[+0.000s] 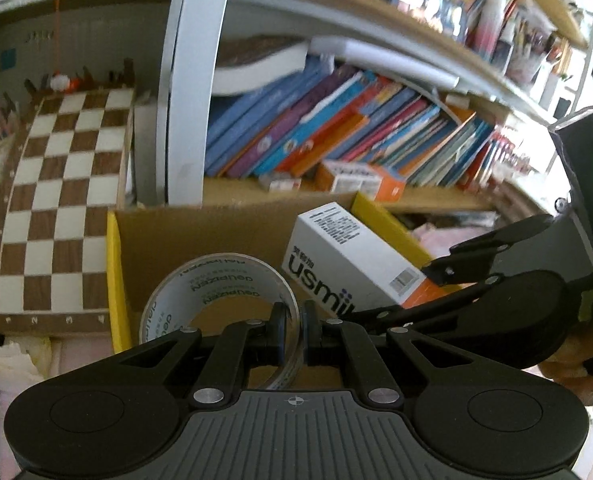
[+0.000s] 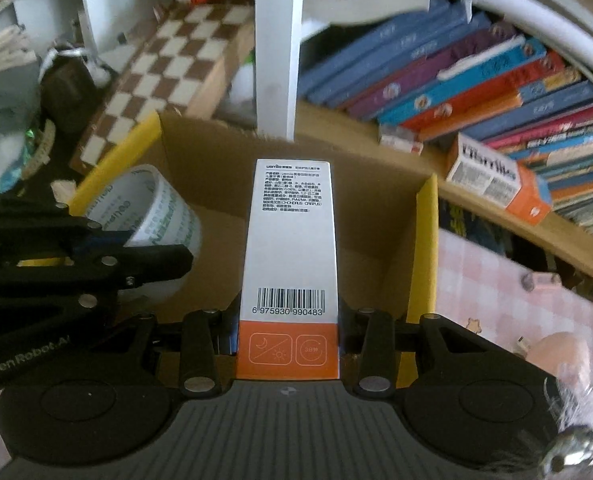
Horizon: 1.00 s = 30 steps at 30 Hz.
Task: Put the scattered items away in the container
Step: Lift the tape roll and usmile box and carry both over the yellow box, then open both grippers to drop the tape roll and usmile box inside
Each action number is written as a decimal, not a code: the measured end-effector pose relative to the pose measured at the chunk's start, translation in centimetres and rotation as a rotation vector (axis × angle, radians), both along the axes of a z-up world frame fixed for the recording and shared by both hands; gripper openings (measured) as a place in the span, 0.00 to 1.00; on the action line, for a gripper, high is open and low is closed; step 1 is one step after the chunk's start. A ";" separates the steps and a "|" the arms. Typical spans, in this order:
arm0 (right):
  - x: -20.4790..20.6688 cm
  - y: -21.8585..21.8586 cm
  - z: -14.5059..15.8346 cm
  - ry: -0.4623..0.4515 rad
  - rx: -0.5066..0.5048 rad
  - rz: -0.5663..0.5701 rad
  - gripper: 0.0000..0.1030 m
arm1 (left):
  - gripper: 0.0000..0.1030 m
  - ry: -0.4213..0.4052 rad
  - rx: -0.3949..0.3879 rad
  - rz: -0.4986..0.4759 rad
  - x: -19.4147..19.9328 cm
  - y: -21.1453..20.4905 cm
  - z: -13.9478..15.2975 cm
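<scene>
My left gripper [image 1: 293, 330] is shut on the wall of a clear tape roll [image 1: 216, 292] with green lettering, held over the open cardboard box [image 1: 200, 236] with yellow flaps. In the right wrist view the same tape roll [image 2: 152, 208] hangs at the left, over the box [image 2: 376, 184], with the left gripper [image 2: 116, 240] clamped on it. My right gripper [image 2: 288, 336] is shut on a long white and orange carton [image 2: 290, 248], which points into the box. That carton [image 1: 348, 256] shows tilted at the right of the left wrist view, with the right gripper [image 1: 436, 276] on its orange end.
A chessboard [image 1: 64, 200] leans to the left of the box. Behind it a wooden shelf holds slanted books [image 2: 476, 80] and a small orange and white carton [image 2: 500, 180]. A white post [image 2: 274, 48] rises behind the box. A pink checked cloth [image 2: 508, 300] covers the surface at the right.
</scene>
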State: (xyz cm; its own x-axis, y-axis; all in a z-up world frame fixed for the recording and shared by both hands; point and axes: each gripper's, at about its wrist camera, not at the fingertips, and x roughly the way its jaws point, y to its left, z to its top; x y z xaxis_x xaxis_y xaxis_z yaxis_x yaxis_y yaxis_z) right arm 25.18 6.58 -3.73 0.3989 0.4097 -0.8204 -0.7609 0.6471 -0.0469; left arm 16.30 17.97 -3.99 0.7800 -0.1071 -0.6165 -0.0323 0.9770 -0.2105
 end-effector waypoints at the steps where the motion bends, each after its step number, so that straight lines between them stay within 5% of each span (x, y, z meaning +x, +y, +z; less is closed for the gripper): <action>1: 0.1 0.2 -0.4 0.001 -0.012 0.001 0.37 | 0.07 0.010 0.004 0.004 0.2 0.1 -0.3; 11: 0.9 1.6 -2.7 -0.002 -0.097 0.038 0.37 | 0.09 0.046 0.043 0.004 0.6 0.1 -0.8; 21: 0.2 1.4 -1.6 -0.039 -0.085 0.060 0.47 | 0.26 0.082 0.090 0.037 0.4 -0.3 -0.7; 30: -1.7 -1.3 1.6 -0.094 -0.019 0.025 0.57 | 0.61 0.002 0.118 0.080 -2.7 -1.3 1.8</action>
State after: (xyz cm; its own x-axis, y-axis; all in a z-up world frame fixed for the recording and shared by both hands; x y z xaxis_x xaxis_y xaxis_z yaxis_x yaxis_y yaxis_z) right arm 23.45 5.25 -2.14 0.4646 0.4050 -0.7875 -0.7684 0.6263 -0.1312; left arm 13.63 16.71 -2.20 0.7822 0.0291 -0.6224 -0.1116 0.9893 -0.0940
